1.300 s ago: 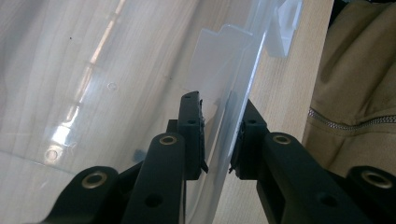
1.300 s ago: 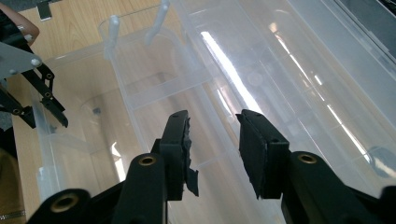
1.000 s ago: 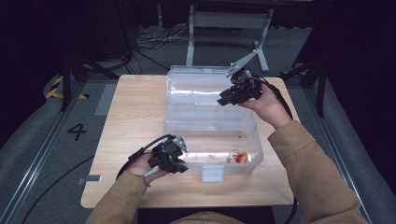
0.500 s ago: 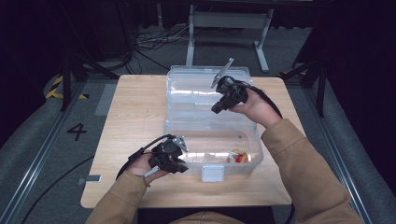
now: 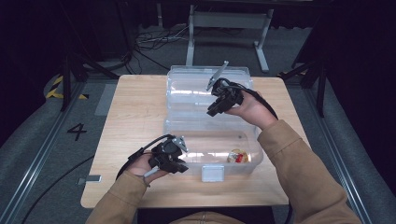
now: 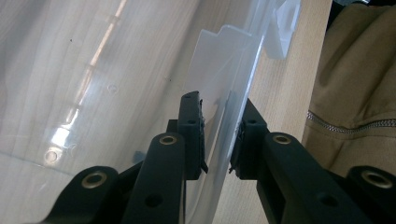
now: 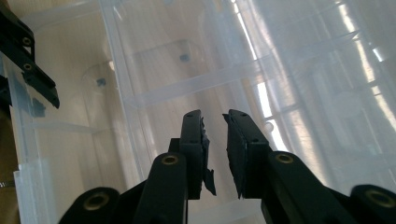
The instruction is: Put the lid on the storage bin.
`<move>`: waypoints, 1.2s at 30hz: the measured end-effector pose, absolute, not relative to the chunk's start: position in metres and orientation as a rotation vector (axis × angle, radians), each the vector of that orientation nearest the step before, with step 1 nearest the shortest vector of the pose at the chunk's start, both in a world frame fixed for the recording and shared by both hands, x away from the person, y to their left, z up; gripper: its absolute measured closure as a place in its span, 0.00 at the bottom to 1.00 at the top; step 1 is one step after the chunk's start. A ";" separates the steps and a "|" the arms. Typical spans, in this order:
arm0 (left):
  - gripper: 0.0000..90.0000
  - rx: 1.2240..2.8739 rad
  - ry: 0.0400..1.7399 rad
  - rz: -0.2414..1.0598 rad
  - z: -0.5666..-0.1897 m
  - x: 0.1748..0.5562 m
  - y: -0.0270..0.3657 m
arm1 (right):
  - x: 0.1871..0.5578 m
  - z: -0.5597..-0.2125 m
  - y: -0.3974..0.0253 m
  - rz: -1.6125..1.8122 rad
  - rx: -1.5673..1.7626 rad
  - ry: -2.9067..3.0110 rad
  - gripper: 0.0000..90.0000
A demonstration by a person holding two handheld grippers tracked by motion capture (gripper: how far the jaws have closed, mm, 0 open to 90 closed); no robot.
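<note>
Two grippers | my left gripper [image 5: 180, 164] jaws clamp the clear box [image 5: 212, 140] near-left wall | right gripper [image 5: 212, 110] jaws slightly apart, empty, above its open lid [image 5: 187, 86] | small red-yellow thing [image 5: 237, 156] inside | box on bench [image 5: 135, 107]

The clear box [image 5: 212, 149] and its raised lid [image 5: 196, 86] block the bench's [image 5: 135, 112] middle. Bare wood lies open on the left. The left tongs [image 5: 180, 163] straddle the box's near-left wall; the small red item [image 5: 236, 157] sits near-right inside.
</note>
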State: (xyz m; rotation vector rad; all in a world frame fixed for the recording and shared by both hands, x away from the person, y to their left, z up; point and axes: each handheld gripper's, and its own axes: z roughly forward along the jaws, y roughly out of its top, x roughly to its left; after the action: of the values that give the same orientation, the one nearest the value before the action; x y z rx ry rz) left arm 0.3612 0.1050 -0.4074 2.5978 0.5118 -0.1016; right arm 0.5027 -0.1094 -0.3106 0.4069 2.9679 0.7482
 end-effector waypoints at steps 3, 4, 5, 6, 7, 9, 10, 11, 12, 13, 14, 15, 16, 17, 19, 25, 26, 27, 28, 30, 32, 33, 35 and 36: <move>0.86 2.598 0.512 -0.102 -0.407 0.361 0.105 | 0.505 -0.307 -0.113 0.751 0.431 2.952 0.84; 0.86 2.597 0.510 -0.103 -0.407 0.361 0.105 | 0.505 -0.304 -0.115 0.762 0.443 2.938 0.83; 0.86 2.597 0.510 -0.103 -0.407 0.361 0.105 | 0.505 -0.304 -0.115 0.762 0.443 2.938 0.83; 0.86 2.597 0.511 -0.103 -0.407 0.361 0.105 | 0.506 -0.300 -0.117 0.792 0.433 2.928 0.83; 0.86 2.597 0.511 -0.103 -0.407 0.361 0.105 | 0.506 -0.300 -0.117 0.792 0.433 2.928 0.83; 0.86 2.597 0.510 -0.103 -0.407 0.361 0.105 | 0.506 -0.293 -0.118 0.822 0.420 2.916 0.84; 0.86 2.597 0.510 -0.103 -0.407 0.361 0.105 | 0.506 -0.293 -0.118 0.822 0.420 2.916 0.84; 0.86 2.597 0.510 -0.103 -0.407 0.361 0.105 | 0.506 -0.292 -0.118 0.832 0.414 2.911 0.83; 0.86 2.597 0.511 -0.104 -0.407 0.361 0.105 | 0.505 -0.289 -0.118 0.834 0.406 2.894 0.83; 0.86 2.597 0.510 -0.103 -0.407 0.361 0.105 | 0.505 -0.286 -0.118 0.843 0.398 2.887 0.82; 0.86 2.597 0.510 -0.103 -0.407 0.361 0.105 | 0.505 -0.285 -0.118 0.846 0.397 2.880 0.82; 0.86 2.597 0.510 -0.103 -0.407 0.361 0.105 | 0.505 -0.283 -0.118 0.855 0.400 2.870 0.82; 0.86 2.598 0.512 -0.102 -0.407 0.361 0.105 | 0.506 -0.281 -0.119 0.855 0.398 2.865 0.82; 0.86 2.598 0.512 -0.104 -0.407 0.361 0.105 | 0.508 -0.279 -0.120 0.869 0.399 2.862 0.82; 0.86 2.598 0.512 -0.104 -0.407 0.361 0.105 | 0.509 -0.276 -0.120 0.885 0.404 2.859 0.82; 0.86 2.598 0.511 -0.103 -0.407 0.361 0.105 | 0.514 -0.275 -0.122 0.866 0.434 2.833 0.78; 0.86 2.596 0.508 -0.102 -0.407 0.362 0.105 | 0.515 -0.277 -0.122 0.854 0.436 2.838 0.78; 0.86 2.598 0.509 -0.103 -0.407 0.361 0.105 | 0.517 -0.280 -0.122 0.834 0.448 2.848 0.78; 0.86 2.596 0.507 -0.103 -0.407 0.362 0.105 | 0.519 -0.282 -0.121 0.819 0.453 2.855 0.79; 0.86 2.596 0.506 -0.104 -0.408 0.362 0.105 | 0.520 -0.287 -0.120 0.803 0.449 2.885 0.84; 0.86 2.597 0.505 -0.103 -0.407 0.362 0.105 | 0.520 -0.289 -0.119 0.796 0.445 2.890 0.86; 0.86 2.597 0.505 -0.104 -0.407 0.362 0.105 | 0.520 -0.291 -0.118 0.784 0.446 2.887 0.88; 0.86 2.597 0.506 -0.104 -0.407 0.362 0.105 | 0.520 -0.292 -0.118 0.789 0.472 2.904 0.90; 0.86 2.597 0.505 -0.105 -0.407 0.362 0.106 | 0.521 -0.292 -0.119 0.797 0.490 2.909 0.91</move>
State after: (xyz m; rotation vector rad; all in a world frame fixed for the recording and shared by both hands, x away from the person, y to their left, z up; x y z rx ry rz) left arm 0.3616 0.1055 -0.4075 2.5968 0.5048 -0.1046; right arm 0.5205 -0.1192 -0.2916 0.4897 2.9088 0.7974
